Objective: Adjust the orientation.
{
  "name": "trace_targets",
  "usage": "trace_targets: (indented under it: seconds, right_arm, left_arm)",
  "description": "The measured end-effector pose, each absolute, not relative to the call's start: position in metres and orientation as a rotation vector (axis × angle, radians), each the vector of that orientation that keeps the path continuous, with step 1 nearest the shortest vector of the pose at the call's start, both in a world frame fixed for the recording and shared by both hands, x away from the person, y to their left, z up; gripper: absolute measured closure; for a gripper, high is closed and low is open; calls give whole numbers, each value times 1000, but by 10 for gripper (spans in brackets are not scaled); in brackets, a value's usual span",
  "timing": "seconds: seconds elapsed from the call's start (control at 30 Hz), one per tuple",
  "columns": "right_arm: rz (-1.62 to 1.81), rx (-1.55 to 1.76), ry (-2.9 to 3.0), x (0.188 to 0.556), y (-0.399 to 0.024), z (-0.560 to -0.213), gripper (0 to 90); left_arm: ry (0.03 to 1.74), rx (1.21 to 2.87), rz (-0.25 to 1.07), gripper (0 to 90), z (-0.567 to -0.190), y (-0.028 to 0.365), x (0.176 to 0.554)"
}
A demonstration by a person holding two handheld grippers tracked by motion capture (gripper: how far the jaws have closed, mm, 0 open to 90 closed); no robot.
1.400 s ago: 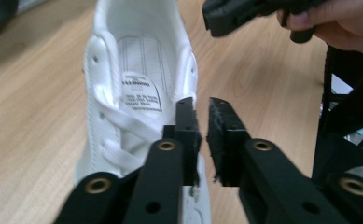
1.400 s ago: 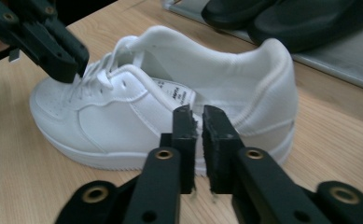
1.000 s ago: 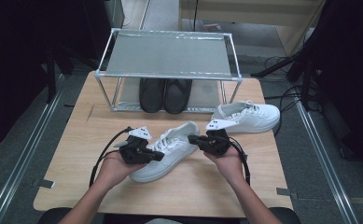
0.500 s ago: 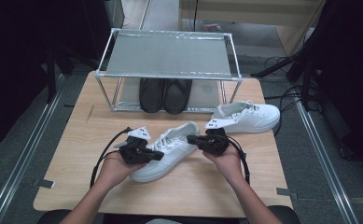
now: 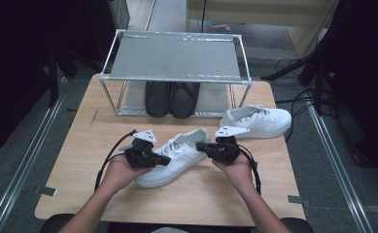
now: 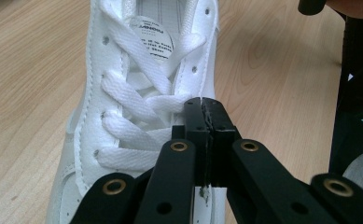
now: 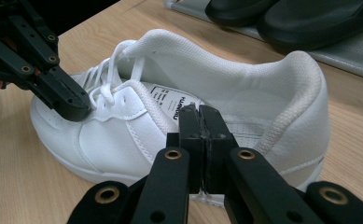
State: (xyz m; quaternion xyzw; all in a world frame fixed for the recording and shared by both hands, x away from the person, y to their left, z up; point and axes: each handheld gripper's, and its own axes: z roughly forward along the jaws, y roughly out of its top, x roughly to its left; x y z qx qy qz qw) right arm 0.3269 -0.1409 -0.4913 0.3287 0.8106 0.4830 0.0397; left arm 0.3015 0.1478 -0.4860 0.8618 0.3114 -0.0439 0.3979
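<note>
The near sneaker [image 5: 177,158] lies mid-counter [image 5: 79,145], toe toward 7 o'clock. The left claw [image 5: 166,160] sits closed at its laces, the right claw [image 5: 199,145] closed at its collar. At 2 o'clock lies the second sneaker [image 5: 259,120]; at 12 o'clock, black shoes [image 5: 172,97] sit under the rack [image 5: 177,56].

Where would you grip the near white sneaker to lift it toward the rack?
Probably the padded heel collar of the near white sneaker: it stands up as a thin open rim that the fingers can straddle. Come from above at the heel end with the right gripper, which sits closest to it; the laces would likely slip.
</note>
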Motion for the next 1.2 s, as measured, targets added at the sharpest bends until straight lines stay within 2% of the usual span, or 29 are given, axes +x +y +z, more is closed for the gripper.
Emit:
trace_targets:
  seconds: [0.73, 1.2]
  right_arm:
    - [1476, 1017, 2472, 303, -144, -492, 900]
    - [1472, 999, 2508, 291, -138, -490, 900]
  left_arm:
    - [804, 2191, -78, 900, -485, 152, 324]
    - [815, 2195, -8, 899, -482, 151, 331]
